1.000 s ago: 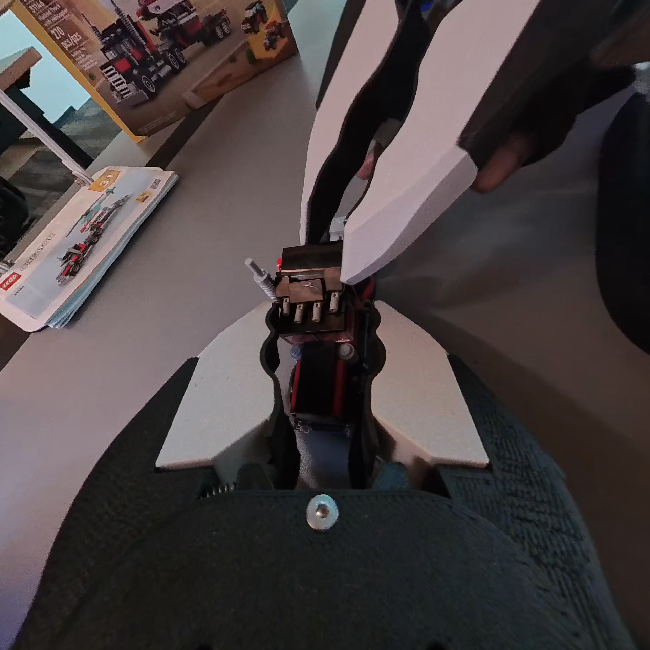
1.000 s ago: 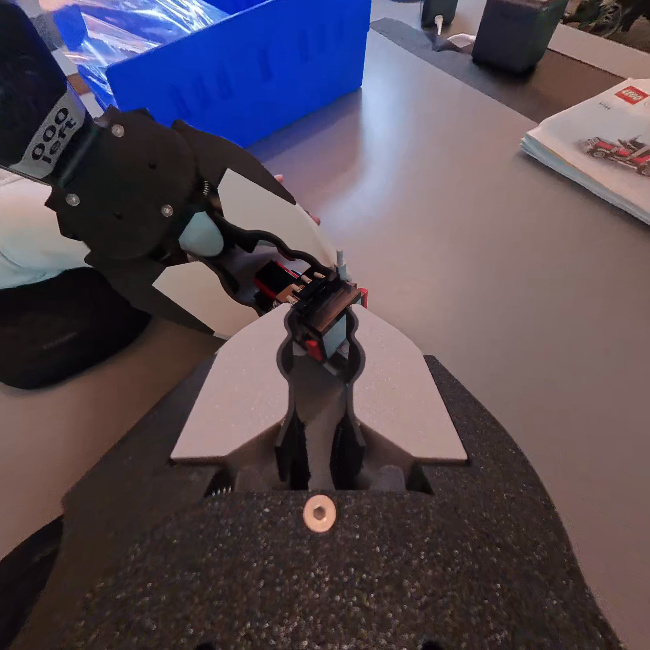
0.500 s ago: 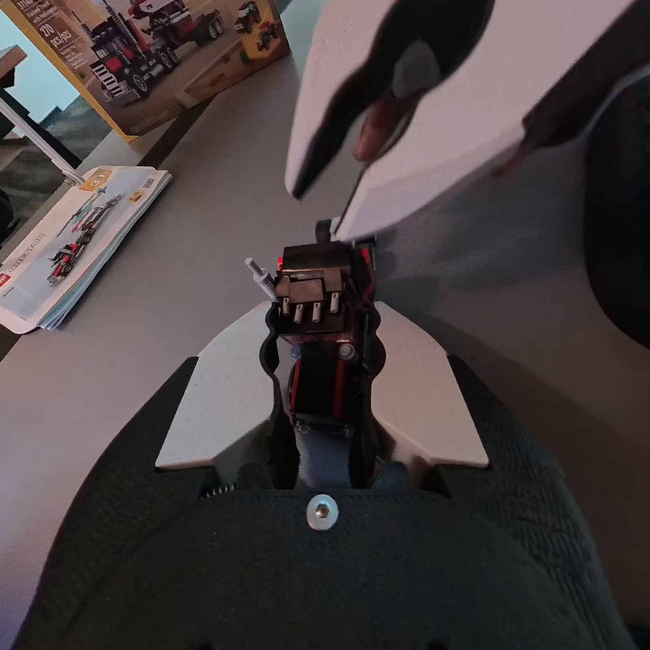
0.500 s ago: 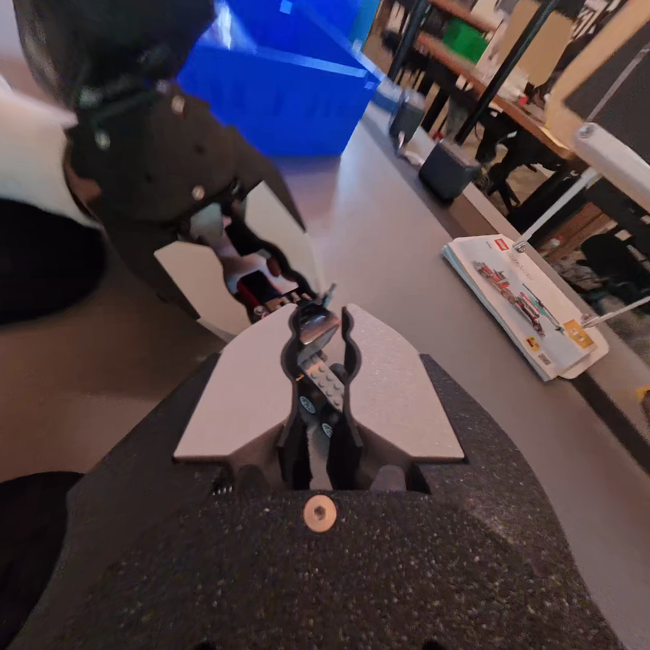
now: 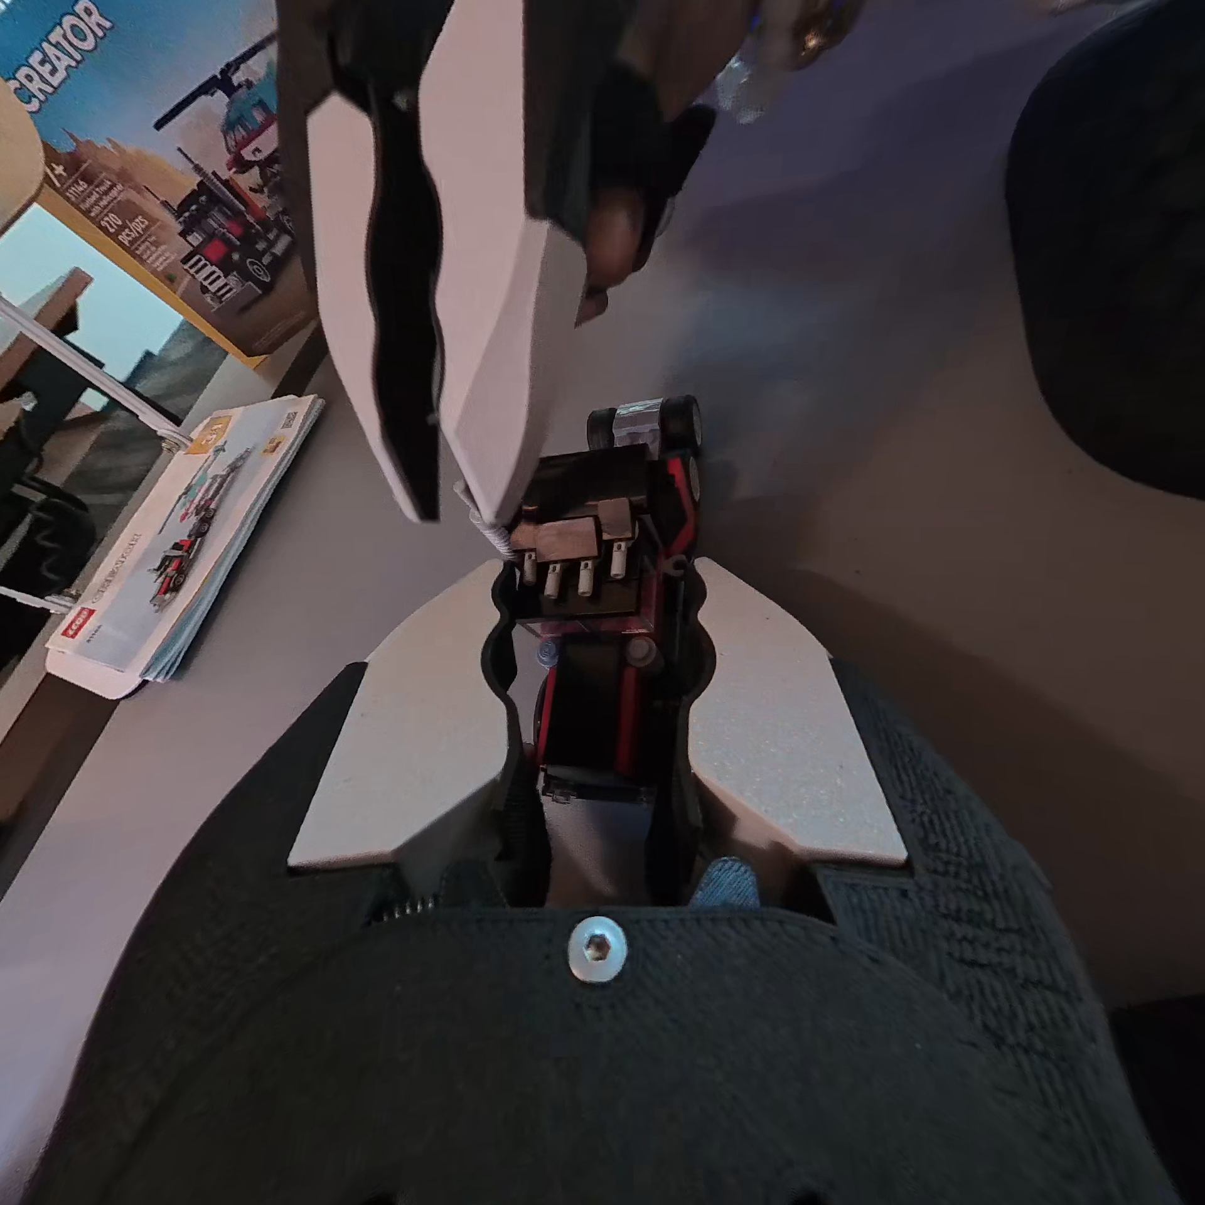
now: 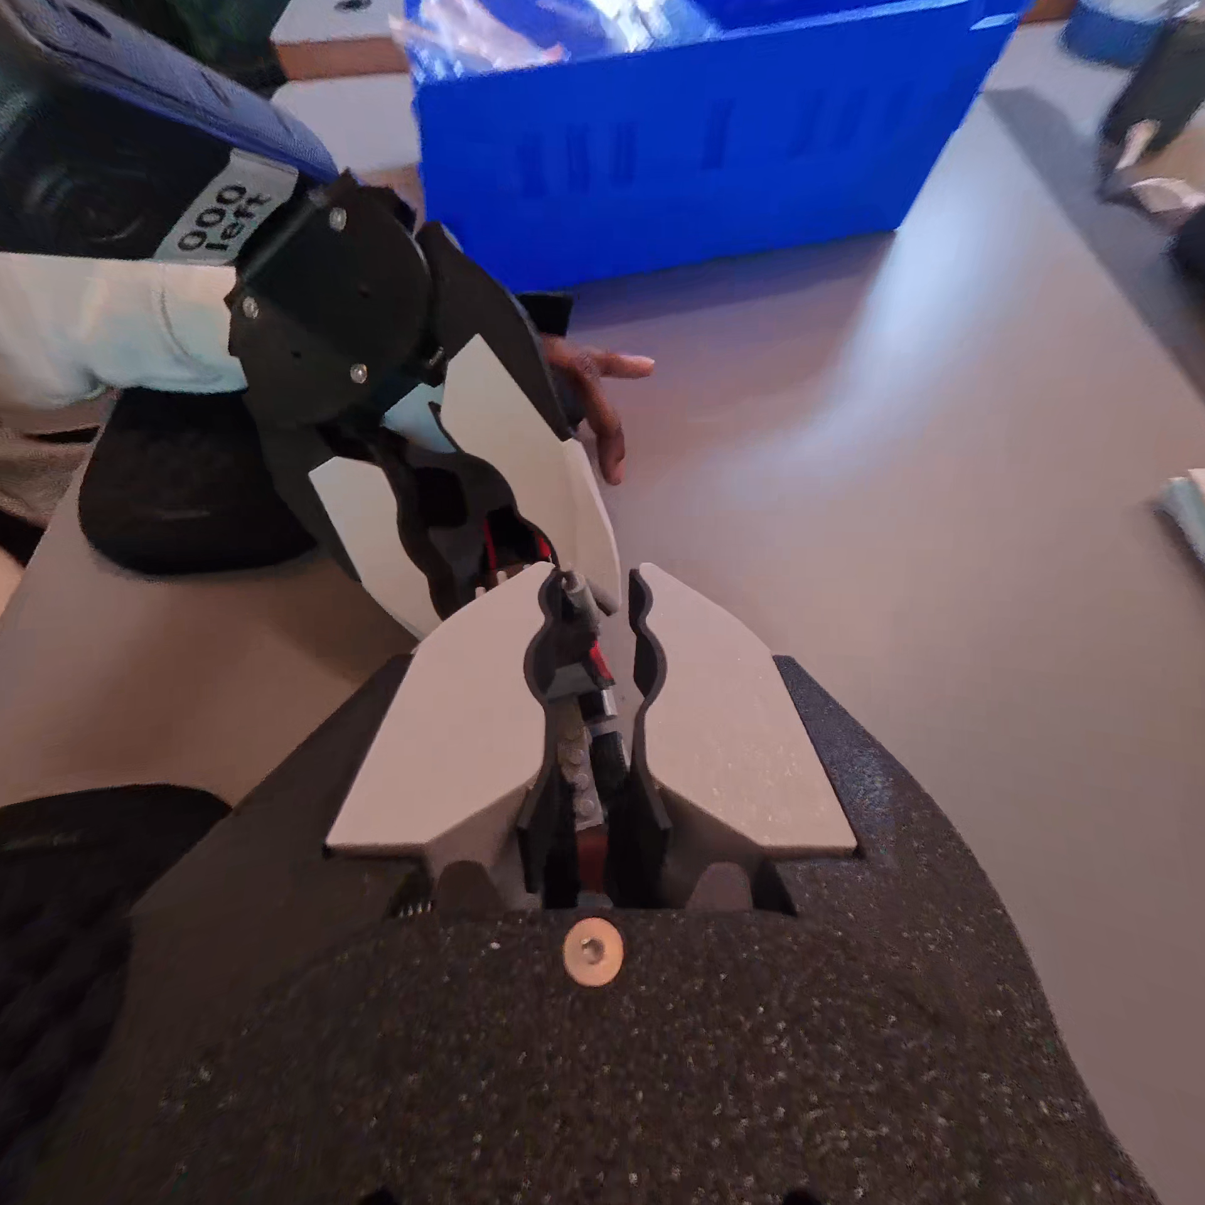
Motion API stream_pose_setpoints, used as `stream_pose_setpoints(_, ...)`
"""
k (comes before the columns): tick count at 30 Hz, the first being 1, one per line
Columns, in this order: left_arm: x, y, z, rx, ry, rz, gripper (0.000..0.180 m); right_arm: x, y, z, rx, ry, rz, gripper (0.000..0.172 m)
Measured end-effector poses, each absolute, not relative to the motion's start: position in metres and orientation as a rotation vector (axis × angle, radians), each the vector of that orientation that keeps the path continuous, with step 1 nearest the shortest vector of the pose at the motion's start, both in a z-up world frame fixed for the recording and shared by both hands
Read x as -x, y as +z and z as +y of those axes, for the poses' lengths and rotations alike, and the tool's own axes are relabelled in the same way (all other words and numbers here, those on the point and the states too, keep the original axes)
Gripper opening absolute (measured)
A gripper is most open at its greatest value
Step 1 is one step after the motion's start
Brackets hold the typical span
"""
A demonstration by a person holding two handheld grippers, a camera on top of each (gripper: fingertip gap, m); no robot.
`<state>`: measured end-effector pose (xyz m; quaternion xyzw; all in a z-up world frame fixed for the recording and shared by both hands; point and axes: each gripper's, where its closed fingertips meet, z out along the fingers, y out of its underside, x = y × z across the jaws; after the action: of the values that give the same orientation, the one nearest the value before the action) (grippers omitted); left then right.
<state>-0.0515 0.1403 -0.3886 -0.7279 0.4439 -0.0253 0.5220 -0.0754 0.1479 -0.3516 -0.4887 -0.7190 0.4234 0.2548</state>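
Grey tabletop (image 6: pixel 913 521) takes up most of both views, bare and roomy to the right of the grippers and out toward its far edge. Largest on it is one blue bin (image 6: pixel 684 143) at the far side, with clear bags inside; one printed cardboard box (image 5: pixel 163 195) stands far left in the left wrist view, and one instruction booklet (image 5: pixel 182 541) lies flat near the table's left edge, well apart from the grippers. A dark rounded shape (image 5: pixel 1121 261) sits at the right, blurred. Between them, the left gripper (image 5: pixel 596 587) has its fingers closed on one black-and-red brick truck (image 5: pixel 600 652), pads against both its sides, cab and four pale pegs sticking out forward. The right gripper (image 6: pixel 593 587) comes in from above, its fingertips touching the truck's front by a pale grey ribbed stack (image 5: pixel 486 528); its fingers stand narrowly apart with a small black, grey and red brick assembly (image 6: pixel 587 691) between them, though whether both pads press on it I cannot tell.
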Motion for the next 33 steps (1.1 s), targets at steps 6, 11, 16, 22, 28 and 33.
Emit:
stream_pose_setpoints(6, 0.056, -0.391, 0.142, 1.837, -0.098, 0.984, 0.050, 0.084, -0.363, 0.147, 1.432, 1.204, -1.964, 0.007)
stream_pose_setpoints(11, 0.058, -0.392, 0.142, 1.852, -0.087, 0.962, 0.051, 0.087, -0.364, 0.150, 1.609, 1.387, -1.869, 0.007)
stream_pose_setpoints(16, 0.059, -0.393, 0.142, 1.863, -0.066, 0.948, 0.052, 0.092, -0.366, 0.155, 1.702, 1.401, -1.729, 0.007)
stream_pose_setpoints(22, 0.060, -0.393, 0.143, 1.858, -0.026, 0.947, 0.053, 0.096, -0.368, 0.160, 1.748, 1.274, -1.694, 0.006)
stream_pose_setpoints(28, 0.045, -0.388, 0.140, 1.611, 0.186, 1.132, 0.043, 0.096, -0.380, 0.190, 1.716, 0.956, -1.697, 0.006)
stream_pose_setpoints(33, 0.047, -0.389, 0.140, 1.692, 0.059, 1.088, 0.043, 0.084, -0.355, 0.221, 1.679, 0.981, -1.491, 0.006)
